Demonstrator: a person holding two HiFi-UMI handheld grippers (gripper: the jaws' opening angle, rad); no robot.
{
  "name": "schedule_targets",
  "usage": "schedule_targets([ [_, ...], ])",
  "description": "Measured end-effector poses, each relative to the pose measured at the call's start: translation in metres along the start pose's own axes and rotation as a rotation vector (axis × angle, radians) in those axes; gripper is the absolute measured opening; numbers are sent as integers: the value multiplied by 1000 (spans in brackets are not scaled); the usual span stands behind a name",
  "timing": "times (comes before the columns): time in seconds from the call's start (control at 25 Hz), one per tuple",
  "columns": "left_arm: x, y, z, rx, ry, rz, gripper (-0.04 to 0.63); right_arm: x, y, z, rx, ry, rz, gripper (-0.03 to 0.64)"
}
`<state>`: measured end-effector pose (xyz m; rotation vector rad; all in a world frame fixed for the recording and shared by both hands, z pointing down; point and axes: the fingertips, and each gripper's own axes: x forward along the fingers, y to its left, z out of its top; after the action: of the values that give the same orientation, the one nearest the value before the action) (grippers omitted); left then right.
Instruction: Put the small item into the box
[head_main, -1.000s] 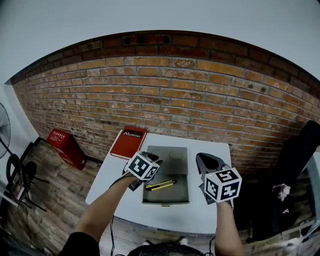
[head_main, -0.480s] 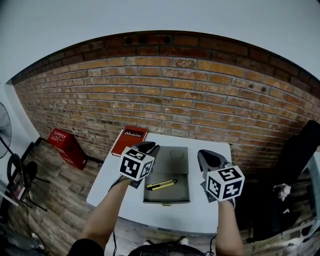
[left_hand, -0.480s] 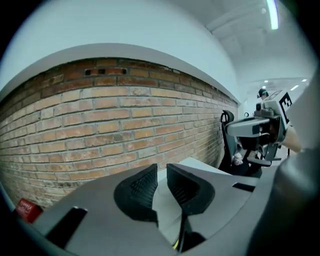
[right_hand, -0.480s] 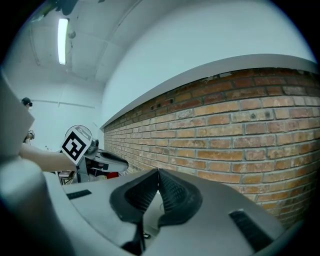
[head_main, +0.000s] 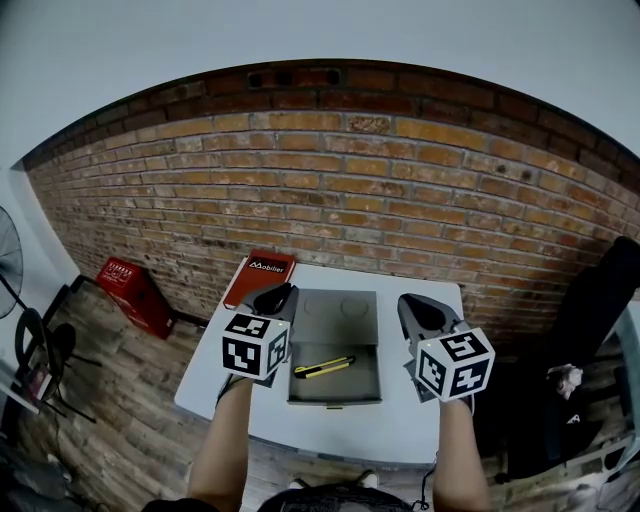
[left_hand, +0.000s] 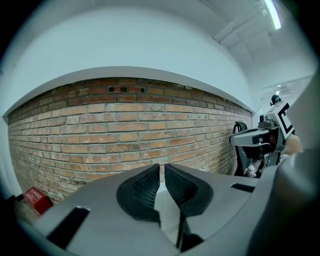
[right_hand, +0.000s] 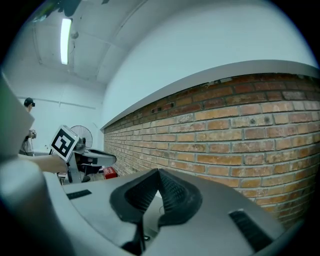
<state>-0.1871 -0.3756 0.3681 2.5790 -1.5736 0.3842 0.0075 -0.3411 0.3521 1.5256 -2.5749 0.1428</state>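
Observation:
A yellow and black utility knife (head_main: 323, 367) lies slantwise inside the shallow grey box (head_main: 345, 315) in the middle of the white table (head_main: 400, 430). My left gripper (head_main: 272, 298) hovers over the box's left edge, above and to the left of the knife. Its jaws are closing: in the left gripper view the left gripper (left_hand: 162, 167) shows only a narrow slit with nothing in it. My right gripper (head_main: 415, 310) is held over the box's right edge. In the right gripper view the right gripper (right_hand: 159, 172) is shut and empty.
A red book (head_main: 257, 275) lies on the table's far left corner, just beyond the left gripper. A brick wall (head_main: 340, 190) stands close behind the table. On the floor are a red crate (head_main: 130, 290) to the left and a black chair (head_main: 590, 310) to the right.
The left gripper has lifted away from the knife and swung left and up, its marker cube turning to face the camera. The knife stays in the box. The right gripper has barely moved.

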Motion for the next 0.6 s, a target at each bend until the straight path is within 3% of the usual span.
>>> schedule_targets([
  [0.4, -25, 15, 7, 38, -20, 106, 41, -5, -3, 1, 11, -22, -45, 20],
  [0.6, -27, 13, 5, -24, -19, 97, 41, -5, 0, -1, 25, -19, -32, 20],
])
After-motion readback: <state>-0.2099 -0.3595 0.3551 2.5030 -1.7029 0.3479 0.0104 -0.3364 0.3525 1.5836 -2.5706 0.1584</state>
